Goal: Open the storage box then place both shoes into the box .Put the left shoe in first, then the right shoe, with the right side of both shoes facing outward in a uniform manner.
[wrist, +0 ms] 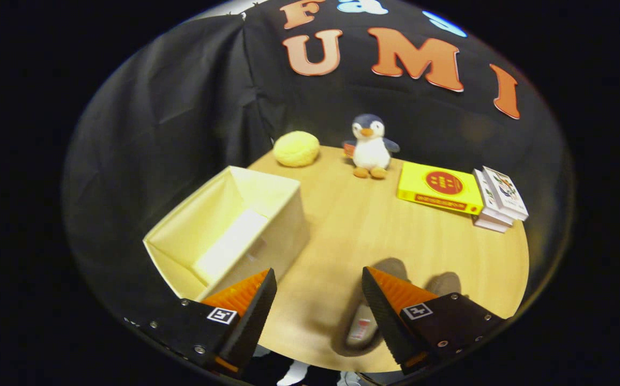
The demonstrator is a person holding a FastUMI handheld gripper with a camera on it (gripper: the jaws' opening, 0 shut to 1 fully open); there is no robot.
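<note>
Two fingers (pixel 318 300) spread apart above shoe (pixel 361 329), open storage box (pixel 288 214) alongside, no legible writing.

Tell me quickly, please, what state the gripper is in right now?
Gripper: open and holding nothing, fingers spread above the table, with the open storage box ahead of one finger and a shoe beside the other.

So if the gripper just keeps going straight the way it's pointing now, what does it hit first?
Probably bare table. The open gripper aims down at the wood between the storage box and the shoes under one finger. Further along that line stands the toy penguin, though depth is hard to judge.
</note>
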